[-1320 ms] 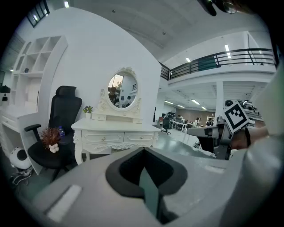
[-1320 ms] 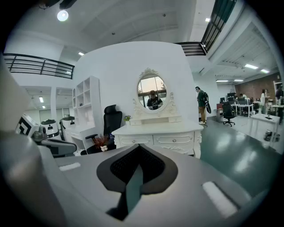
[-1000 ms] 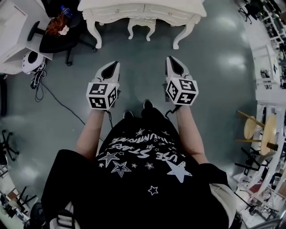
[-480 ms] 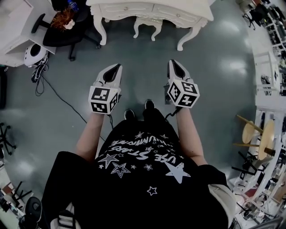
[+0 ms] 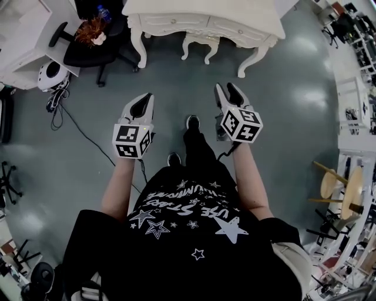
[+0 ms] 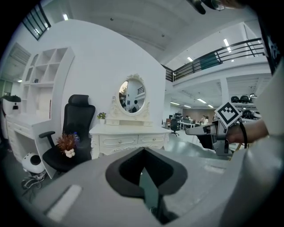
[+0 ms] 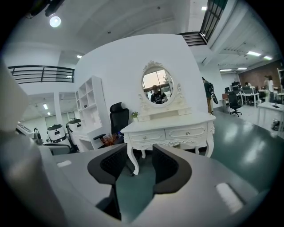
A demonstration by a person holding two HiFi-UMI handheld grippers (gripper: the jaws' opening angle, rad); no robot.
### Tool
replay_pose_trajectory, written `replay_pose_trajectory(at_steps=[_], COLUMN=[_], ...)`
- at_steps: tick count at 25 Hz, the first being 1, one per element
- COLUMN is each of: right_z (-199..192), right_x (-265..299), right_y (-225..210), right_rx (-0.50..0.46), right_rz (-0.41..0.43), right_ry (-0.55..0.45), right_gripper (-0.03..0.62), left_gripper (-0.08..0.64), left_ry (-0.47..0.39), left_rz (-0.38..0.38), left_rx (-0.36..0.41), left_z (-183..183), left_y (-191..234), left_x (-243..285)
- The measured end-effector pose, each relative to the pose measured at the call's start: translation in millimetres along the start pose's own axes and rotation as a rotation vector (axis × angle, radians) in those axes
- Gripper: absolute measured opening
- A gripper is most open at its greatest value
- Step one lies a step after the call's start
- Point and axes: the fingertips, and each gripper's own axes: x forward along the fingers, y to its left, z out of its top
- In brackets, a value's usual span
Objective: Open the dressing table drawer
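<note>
- Head view: dressing table (image 5: 200, 10) at 12 o'clock, long axis 9-to-3, closed drawers (image 5: 171, 23) facing 6.
- Left gripper view: left gripper (image 6: 143, 153) jaws together, empty.
- Right gripper view: right gripper (image 7: 140, 162) jaws, just opening, stand apart, empty.

**Dressing table (image 5: 235, 16) cropped above, screened below**

In the head view the top edge cuts off the back of its surface, and the knobs on its drawers (image 5: 232, 26) are too small to make out there. In the left gripper view the body of the left gripper (image 6: 143, 151) covers the table's legs. What shows in the oval mirror (image 6: 132, 94) is too small to tell.
</note>
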Motion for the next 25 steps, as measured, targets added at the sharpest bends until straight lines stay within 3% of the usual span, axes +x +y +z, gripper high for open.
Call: replay_pose_trajectory(at_steps=[4,11,18,25], right_z=[4,17,53,107], right_x=[22,95,191,269], right_y=[-9,-39,-84,-124], right_rx=[0.005,0.032,0.049,0.026], right_rz=[0.013,0.031,0.052,0.086], right_ry=[0.011,0.038,0.078,0.079], right_gripper=[0.235,0.252,0.245,0.244], left_gripper=[0.000,0.000,0.000,0.000], left_ry=[-0.006,0.045,0.077,0.051], left_rz=[0.007,0.053,0.073,0.088], left_rx=[-0.046,0.002,-0.030,-0.048], left_z=[7,13,41,86], left_y=[9,43,80,100], left_x=[16,77,173,262])
